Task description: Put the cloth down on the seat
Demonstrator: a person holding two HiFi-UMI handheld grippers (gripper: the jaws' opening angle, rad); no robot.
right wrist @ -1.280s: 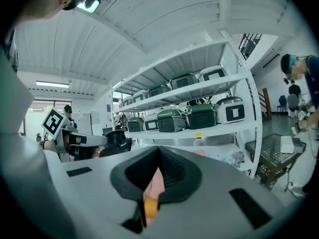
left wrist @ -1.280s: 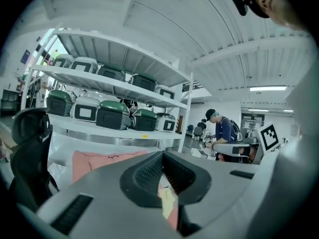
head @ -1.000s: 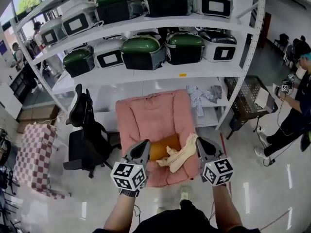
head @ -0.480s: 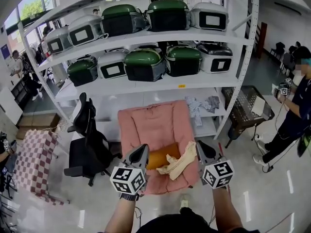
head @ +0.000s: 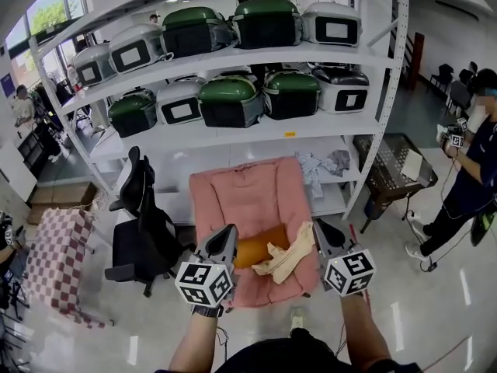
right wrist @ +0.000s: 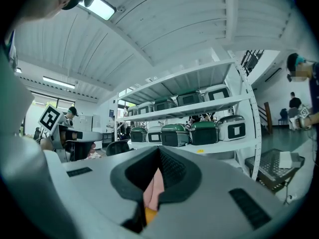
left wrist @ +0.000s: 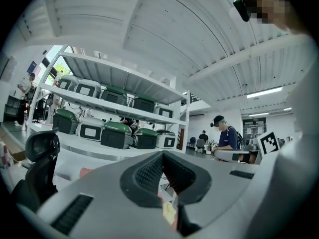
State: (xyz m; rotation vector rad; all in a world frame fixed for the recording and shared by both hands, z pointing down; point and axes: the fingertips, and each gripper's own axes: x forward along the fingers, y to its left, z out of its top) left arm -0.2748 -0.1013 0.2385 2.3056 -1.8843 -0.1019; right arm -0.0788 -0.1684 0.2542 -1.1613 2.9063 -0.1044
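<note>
A pink padded seat (head: 248, 196) stands before the shelving, with an orange cushion (head: 255, 252) on it. A cream cloth (head: 286, 256) lies crumpled across the cushion and the seat's right side. Its upper end reaches close to my right gripper (head: 318, 230). That gripper hovers at the seat's right front, jaws shut, and I see no cloth pinched between them. My left gripper (head: 227, 235) hangs at the seat's left front, also shut and empty. Only slivers of pink and orange show past the shut jaws in the left gripper view (left wrist: 162, 156) and the right gripper view (right wrist: 159, 153).
A tall white rack (head: 233, 127) with green and white cases rises behind the seat, with loose garments (head: 322, 162) on its low shelf. A black office chair (head: 140, 216) and a checked chair (head: 54, 251) stand left. A wire basket (head: 396, 158) and a person (head: 474, 162) are right.
The head view has drifted slightly. Both grippers keep their places at the seat's front, and the cloth lies where it was.
</note>
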